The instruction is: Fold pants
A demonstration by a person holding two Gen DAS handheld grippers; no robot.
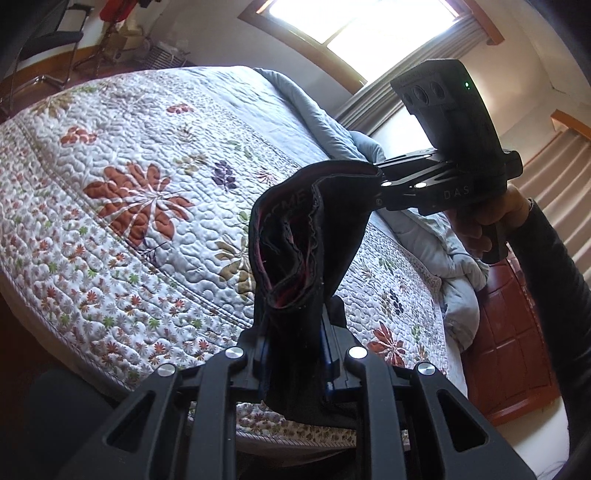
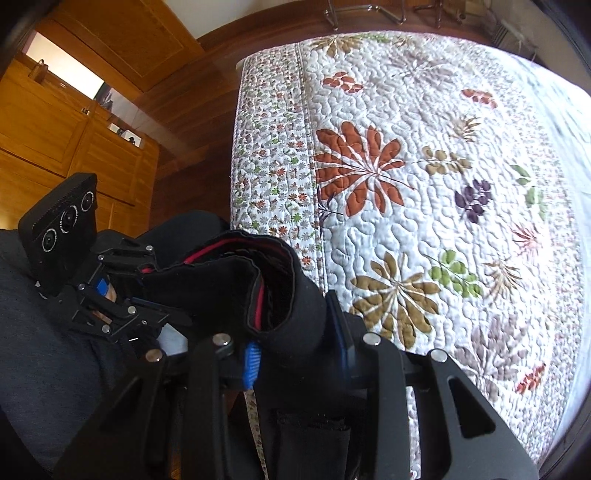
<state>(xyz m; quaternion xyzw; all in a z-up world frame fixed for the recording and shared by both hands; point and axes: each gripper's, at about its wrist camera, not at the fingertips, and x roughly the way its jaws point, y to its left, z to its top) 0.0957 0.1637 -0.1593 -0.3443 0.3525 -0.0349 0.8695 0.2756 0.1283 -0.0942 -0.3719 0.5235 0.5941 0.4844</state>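
Black pants (image 1: 303, 240) with a red-lined waistband hang in the air between both grippers, above the near edge of the bed. My left gripper (image 1: 295, 332) is shut on one side of the waistband. My right gripper (image 1: 376, 177) is shut on the other side, up and to the right in the left wrist view. In the right wrist view the pants (image 2: 236, 280) bunch over my right gripper (image 2: 295, 332), and the left gripper (image 2: 147, 280) grips the cloth at the left. The pant legs drop out of sight below.
A bed with a floral quilt (image 1: 129, 192) fills the middle, also in the right wrist view (image 2: 424, 184). A light blue duvet (image 1: 436, 251) is bunched at the headboard end. A wooden cabinet (image 2: 74, 122), wood floor (image 2: 192, 155), a chair (image 1: 48, 40) and a window (image 1: 362, 22) surround the bed.
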